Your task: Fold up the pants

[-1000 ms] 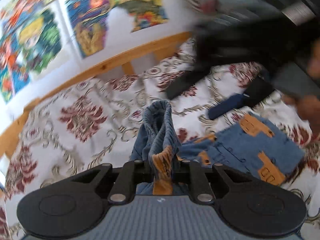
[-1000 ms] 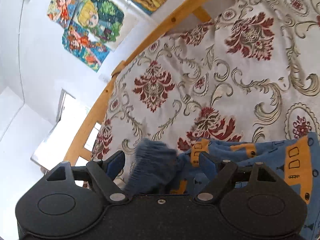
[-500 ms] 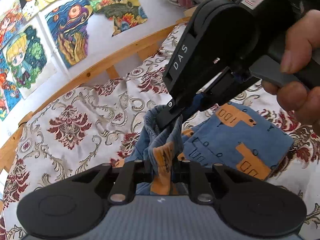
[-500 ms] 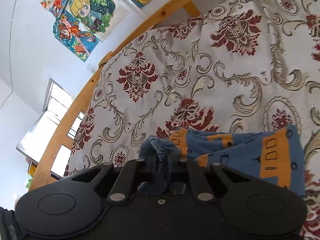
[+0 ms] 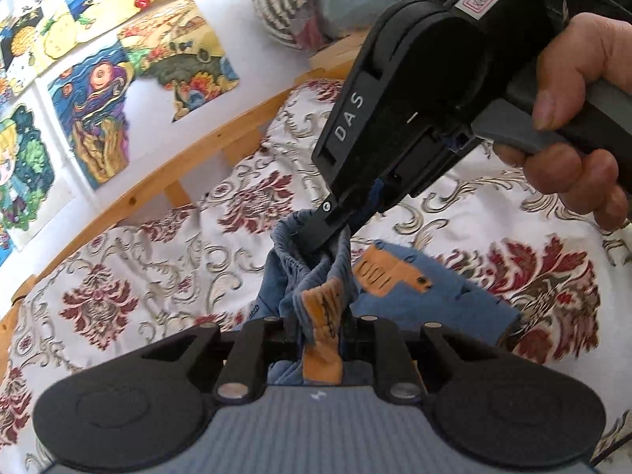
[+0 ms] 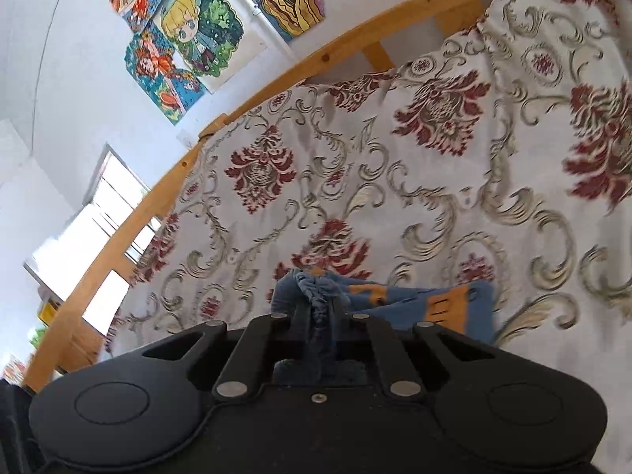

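— Where are the pants (image 5: 414,296) sitting right now?

— They are lying partly on the bed (image 5: 158,260), on the flowered cover, with the blue and orange body spread to the right. The gathered waistband end is being lifted off the cover, bunched up between your two tools.

— What is each gripper doing?

— Your left gripper (image 5: 322,328) is pinching a fold of blue and orange cloth between its narrow fingers. Your right gripper (image 5: 335,233) is coming in from above and is clamping the gathered waistband just beyond the left one; its own camera is showing the same ruffled edge squeezed between its fingers (image 6: 322,316). Your right hand (image 5: 572,118) is squeezing the trigger.

— So which step are we in?

— I judge you are taking hold of the waistband with both tools, getting ready to lift and lay the pants out for a fold. No neat fold is showing yet.

— And the next move?

— It is calling for drawing the two grips apart so the waistband is stretching flat, then carrying it over the legs. Watch for cloth slipping out, since both grips are sitting close together on a thick bunch.
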Tool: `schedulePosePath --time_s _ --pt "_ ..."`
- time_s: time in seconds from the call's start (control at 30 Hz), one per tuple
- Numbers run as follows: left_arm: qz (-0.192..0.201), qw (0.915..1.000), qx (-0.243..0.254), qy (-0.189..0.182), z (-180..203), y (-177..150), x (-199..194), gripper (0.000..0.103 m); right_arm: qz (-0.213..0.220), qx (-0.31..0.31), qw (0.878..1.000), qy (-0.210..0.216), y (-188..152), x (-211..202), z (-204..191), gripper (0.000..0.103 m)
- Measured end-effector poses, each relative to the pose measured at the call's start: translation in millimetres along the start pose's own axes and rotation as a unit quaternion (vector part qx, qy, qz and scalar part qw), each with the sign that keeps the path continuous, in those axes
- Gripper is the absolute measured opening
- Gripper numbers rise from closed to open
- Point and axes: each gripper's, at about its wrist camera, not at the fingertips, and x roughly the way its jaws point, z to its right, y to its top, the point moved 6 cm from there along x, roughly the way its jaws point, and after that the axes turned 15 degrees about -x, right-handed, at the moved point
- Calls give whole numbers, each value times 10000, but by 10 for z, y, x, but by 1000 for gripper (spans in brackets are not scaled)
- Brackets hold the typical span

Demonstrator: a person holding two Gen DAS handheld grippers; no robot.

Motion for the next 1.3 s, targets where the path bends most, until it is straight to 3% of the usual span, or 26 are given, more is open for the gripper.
schedulePosePath --time_s 0.17,0.33,0.4,0.47,0.53,0.6,0.7,0.83,1.0,1.2,1.27,1.3 --pt "-121 9997 -108 -176 170 24 201 25 -66 -164 9995 -260 -33 -41 169 9" --pt "-354 9924 -505 -1061 304 -55 368 48 -156 -110 9982 -571 -185 -61 407 9" --pt "-472 9869 -571 -1433 332 -110 402 48 -261 -59 9969 -740 -289 -39 497 9" --pt "-371 9853 -667 -1531 289 -103 352 52 -294 -5 9950 -950 -380 -50 551 16" --pt "-284 9796 -940 -1752 174 -73 253 64 -207 54 9939 -1086 -435 -119 560 23" --pt "-266 9729 -1278 -1908 -12 -42 139 65 -83 -17 9933 -1151 -445 -210 483 28" --pt "-320 9666 -1736 -1859 -354 -26 -1 66 21 -277 9941 -1050 -444 -304 256 30" --pt "-657 9647 -1903 -1695 -686 -153 -26 66 -258 -325 9961 -779 -562 -237 -14 38" --pt "-925 9670 -1769 -1584 -793 -358 -25 66 -573 118 9966 -583 -818 -80 -135 38" --pt "-1158 9631 -1632 -1798 -669 -529 18 66 -371 1219 9892 -727 -873 33 3 39" --pt "-1252 9614 -1580 -1872 -618 -576 28 66 -300 1506 9846 -839 -878 51 29 36" --pt "-1320 9605 -1544 -1901 -588 -605 37 66 -278 1526 9833 -948 -878 57 24 22"
